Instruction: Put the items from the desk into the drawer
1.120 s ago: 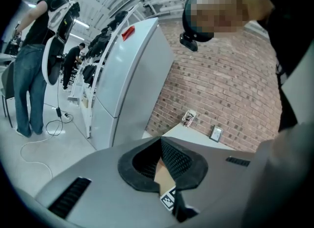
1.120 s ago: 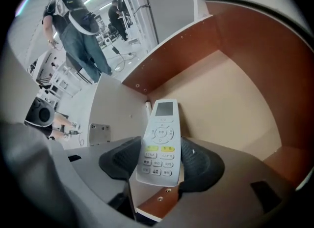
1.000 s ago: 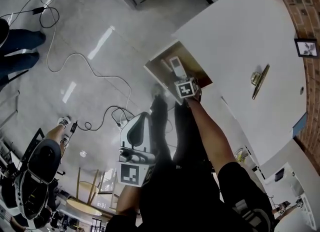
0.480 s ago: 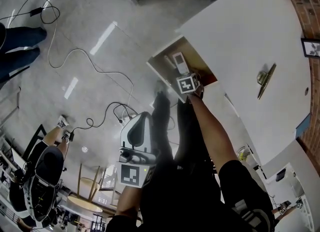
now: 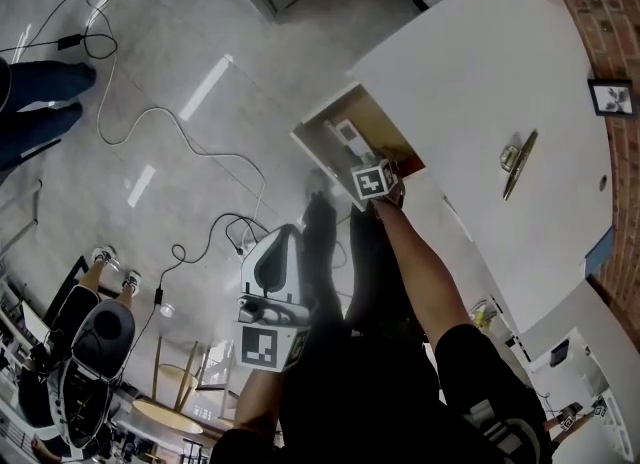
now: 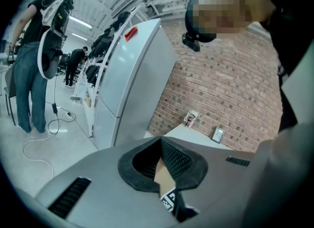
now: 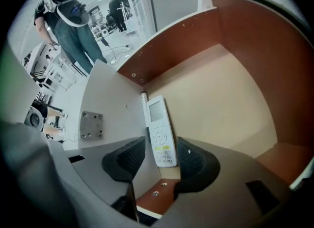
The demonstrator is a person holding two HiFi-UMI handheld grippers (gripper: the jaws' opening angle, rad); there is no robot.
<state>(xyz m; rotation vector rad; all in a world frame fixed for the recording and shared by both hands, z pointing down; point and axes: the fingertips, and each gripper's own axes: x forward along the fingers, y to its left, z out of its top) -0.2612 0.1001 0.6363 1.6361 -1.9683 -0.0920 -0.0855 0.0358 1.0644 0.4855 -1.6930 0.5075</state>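
Right gripper view: my right hand-held gripper (image 7: 161, 149) is spread and grips nothing. The slim white plastic remote control (image 7: 158, 124) lies flat in the open drawer with reddish-brown walls (image 7: 230, 99), its near end between the jaws and its long axis running away along them. The right arm is stretched forward over the drawer. The left hand-held gripper (image 6: 160, 146), pressed together and empty, hangs well apart. Judgement: draw straight back.

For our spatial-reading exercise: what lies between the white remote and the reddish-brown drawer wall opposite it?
Nothing but bare tan drawer floor separates the remote from the wall; the right gripper view shows it.
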